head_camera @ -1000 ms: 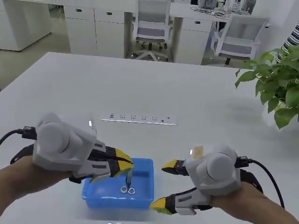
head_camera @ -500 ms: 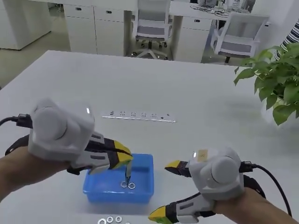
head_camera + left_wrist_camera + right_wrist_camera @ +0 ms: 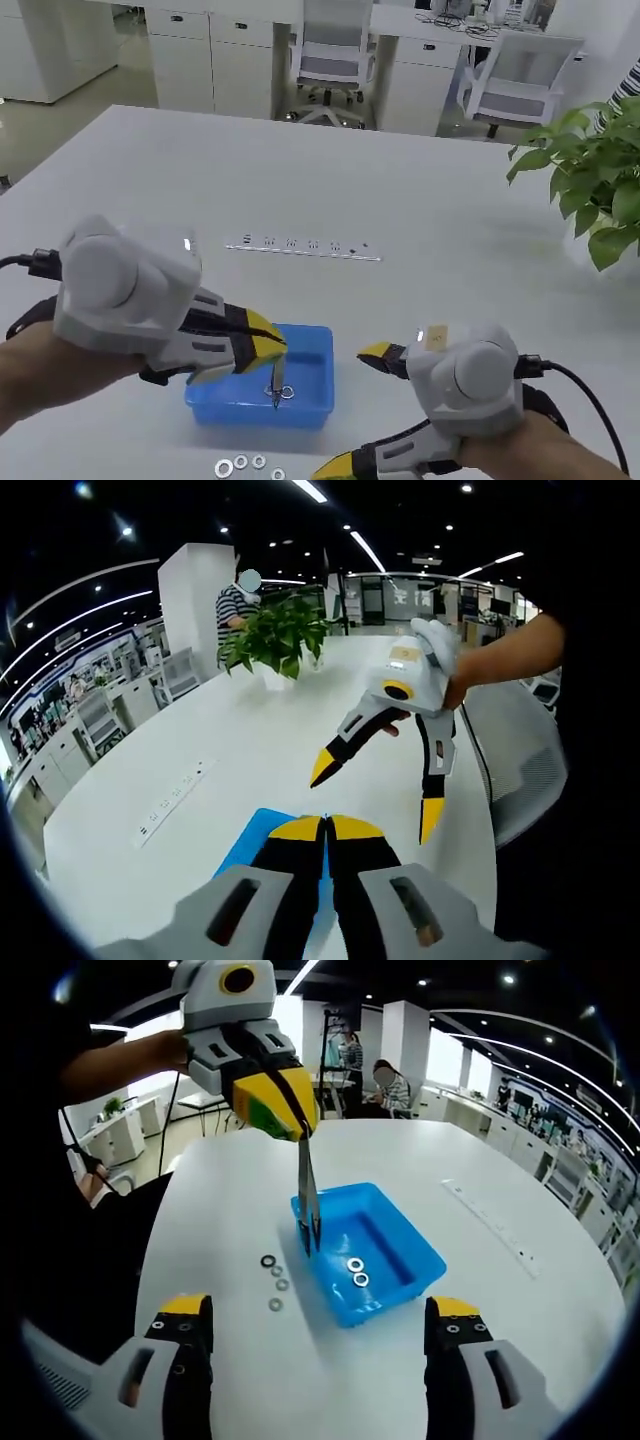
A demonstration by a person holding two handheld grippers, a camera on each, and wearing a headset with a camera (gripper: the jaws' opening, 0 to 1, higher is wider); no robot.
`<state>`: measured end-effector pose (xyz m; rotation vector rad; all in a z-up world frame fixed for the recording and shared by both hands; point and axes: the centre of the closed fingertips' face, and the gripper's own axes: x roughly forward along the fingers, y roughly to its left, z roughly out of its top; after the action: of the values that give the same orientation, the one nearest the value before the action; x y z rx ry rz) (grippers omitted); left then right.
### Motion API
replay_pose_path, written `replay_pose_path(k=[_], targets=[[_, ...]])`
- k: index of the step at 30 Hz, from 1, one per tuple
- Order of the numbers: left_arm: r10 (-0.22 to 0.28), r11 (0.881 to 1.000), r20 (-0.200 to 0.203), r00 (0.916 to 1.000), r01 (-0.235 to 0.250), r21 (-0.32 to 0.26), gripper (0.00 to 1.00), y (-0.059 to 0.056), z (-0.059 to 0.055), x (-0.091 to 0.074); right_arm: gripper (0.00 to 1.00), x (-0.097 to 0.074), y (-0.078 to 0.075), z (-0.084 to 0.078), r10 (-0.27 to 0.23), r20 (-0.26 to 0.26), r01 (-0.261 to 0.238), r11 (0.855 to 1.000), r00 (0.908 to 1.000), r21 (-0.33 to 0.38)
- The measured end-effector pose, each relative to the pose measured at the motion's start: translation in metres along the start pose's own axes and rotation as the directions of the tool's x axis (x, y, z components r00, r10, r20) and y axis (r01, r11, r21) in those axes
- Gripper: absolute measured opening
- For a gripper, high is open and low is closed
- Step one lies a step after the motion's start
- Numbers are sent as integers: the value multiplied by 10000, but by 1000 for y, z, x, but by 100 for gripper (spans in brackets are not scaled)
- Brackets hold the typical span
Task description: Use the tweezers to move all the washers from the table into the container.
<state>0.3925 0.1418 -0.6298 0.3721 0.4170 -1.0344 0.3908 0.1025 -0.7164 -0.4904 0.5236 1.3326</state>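
The slim metal tweezers point(image 3: 308, 1200) are hanging upright from the closed jaws of the left gripper point(image 3: 285, 1125), tips pointing down into the blue rectangular container point(image 3: 392, 1232), which is sitting near the worktop's near edge. Two silver washers point(image 3: 355, 1264) are lying flat on its floor. Four loose washers point(image 3: 277, 1271) are lying in a short row on the worktop between the container and that edge.

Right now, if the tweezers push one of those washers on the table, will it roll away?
Probably not. The washers lie flat on the table, so a push would likely slide one, not roll it. They look thin and small, so they are probably light but hard to pinch. The smooth table may let them skid away from the tweezers.
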Motion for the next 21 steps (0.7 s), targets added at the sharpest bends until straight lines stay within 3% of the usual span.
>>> replay_pose_path(k=[10, 21], targets=[[-236, 9997, -18, 9997, 236, -51, 5, -12, -8, 2, 99, 2, 5, 0, -36, 98, 36, 10000, 9999, 6], [-510, 9986, 29, 9987, 511, -132, 5, -24, -18, 8, 100, 4, 10, -5, 30, -30, -30, 10000, 10000, 65]])
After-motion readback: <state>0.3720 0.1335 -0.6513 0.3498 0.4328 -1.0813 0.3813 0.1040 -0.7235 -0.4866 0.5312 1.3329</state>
